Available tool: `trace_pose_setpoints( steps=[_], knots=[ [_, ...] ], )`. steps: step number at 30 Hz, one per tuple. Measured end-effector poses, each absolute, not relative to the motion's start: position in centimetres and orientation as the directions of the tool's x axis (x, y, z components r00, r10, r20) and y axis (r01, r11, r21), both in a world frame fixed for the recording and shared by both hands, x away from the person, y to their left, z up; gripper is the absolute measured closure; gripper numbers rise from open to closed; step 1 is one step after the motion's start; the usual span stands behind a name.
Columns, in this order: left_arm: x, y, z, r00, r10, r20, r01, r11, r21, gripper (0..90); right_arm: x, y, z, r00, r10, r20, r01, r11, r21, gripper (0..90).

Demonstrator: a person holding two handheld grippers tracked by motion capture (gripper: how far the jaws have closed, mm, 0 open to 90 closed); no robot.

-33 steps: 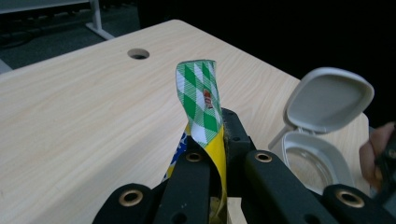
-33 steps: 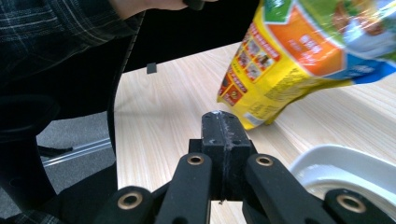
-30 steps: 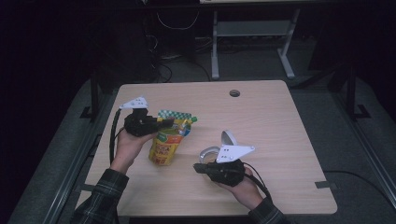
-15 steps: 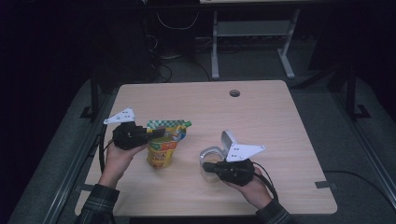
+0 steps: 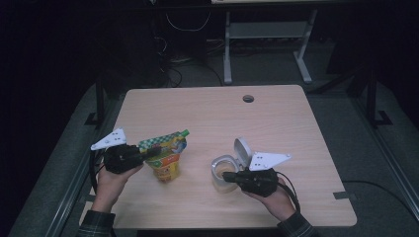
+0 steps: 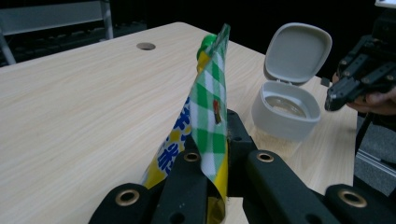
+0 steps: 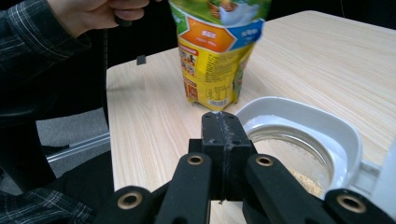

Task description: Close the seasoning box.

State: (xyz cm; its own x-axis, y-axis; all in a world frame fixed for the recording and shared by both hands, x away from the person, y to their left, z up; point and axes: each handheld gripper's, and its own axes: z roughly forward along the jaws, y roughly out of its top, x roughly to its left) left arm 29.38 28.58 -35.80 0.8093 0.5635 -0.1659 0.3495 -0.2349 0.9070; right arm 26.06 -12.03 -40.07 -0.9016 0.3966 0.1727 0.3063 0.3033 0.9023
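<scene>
Now the left gripper (image 5: 148,154) is lower and further toward the table's left edge than a second ago, and the pouch (image 5: 165,155) has travelled with it, away from the jar (image 5: 223,170). The right gripper (image 5: 228,175) has barely shifted.

A pale wooden table (image 5: 276,123) with a round hole (image 5: 248,98) near its far edge stands in a dark room, with grey metal legs (image 5: 227,44) and cables behind it.

The pouch is yellow and green with a green cap, held upright near the front left of the table, its top edge clamped between the left gripper's jaws. The jar is grey, its hinged lid (image 5: 242,148) standing open. The right gripper's jaws are pressed together at the jar's rim; whether they pinch it I cannot tell.
</scene>
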Motion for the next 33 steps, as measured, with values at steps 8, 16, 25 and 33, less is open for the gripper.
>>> trace_pose_setpoints(
  steps=[8, 16, 25, 33],
  knots=[
    [28.2, 30.1, -36.6, 0.798, 0.575, -0.179, 0.362, -0.221, 0.906, 88.0, 25.8, -12.7, -40.2, -0.898, 0.403, 0.177, 0.316, 0.310, 0.897, 89.7],
    [27.5, 30.8, -36.9, 0.797, 0.576, -0.181, 0.380, -0.245, 0.892, 82.9, 25.6, -13.0, -40.3, -0.895, 0.414, 0.169, 0.319, 0.328, 0.889, 89.7],
    [26.4, 31.7, -37.8, 0.770, 0.615, -0.167, 0.432, -0.311, 0.847, 52.8, 25.4, -14.1, -40.3, -0.887, 0.430, 0.168, 0.328, 0.330, 0.885, 89.7],
    [25.7, 32.3, -40.3, 0.734, 0.670, -0.111, 0.480, -0.397, 0.782, 38.6, 25.1, -15.3, -40.5, -0.877, 0.453, 0.158, 0.334, 0.340, 0.879, 89.7]
  ],
)
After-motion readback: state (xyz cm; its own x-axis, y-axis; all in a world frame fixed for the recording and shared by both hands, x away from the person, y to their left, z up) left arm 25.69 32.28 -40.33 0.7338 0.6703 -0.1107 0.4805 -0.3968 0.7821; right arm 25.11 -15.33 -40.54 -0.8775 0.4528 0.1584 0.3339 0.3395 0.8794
